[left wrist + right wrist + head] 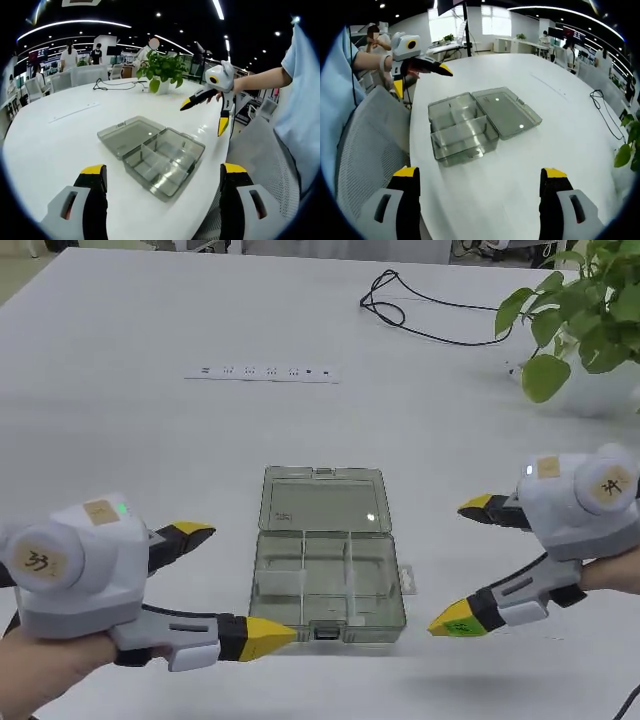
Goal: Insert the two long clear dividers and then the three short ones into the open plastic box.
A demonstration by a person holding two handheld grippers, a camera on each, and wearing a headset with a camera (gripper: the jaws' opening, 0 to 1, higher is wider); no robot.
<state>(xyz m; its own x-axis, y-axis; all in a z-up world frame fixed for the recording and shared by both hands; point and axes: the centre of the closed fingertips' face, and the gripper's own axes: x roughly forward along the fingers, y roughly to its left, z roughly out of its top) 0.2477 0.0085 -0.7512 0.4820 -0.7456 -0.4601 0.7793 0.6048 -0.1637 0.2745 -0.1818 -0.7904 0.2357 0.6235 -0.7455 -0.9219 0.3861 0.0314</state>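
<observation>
Open smoky clear plastic box (325, 502) at lower centre of the white table (150, 430), lid flat behind, clear dividers (303, 555) inside, left gripper (245, 582) lower left, right gripper (452, 566) lower right, both jaws wide apart

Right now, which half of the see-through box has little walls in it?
The near half, split into compartments; the far half is just a flat lid lying open.
</observation>
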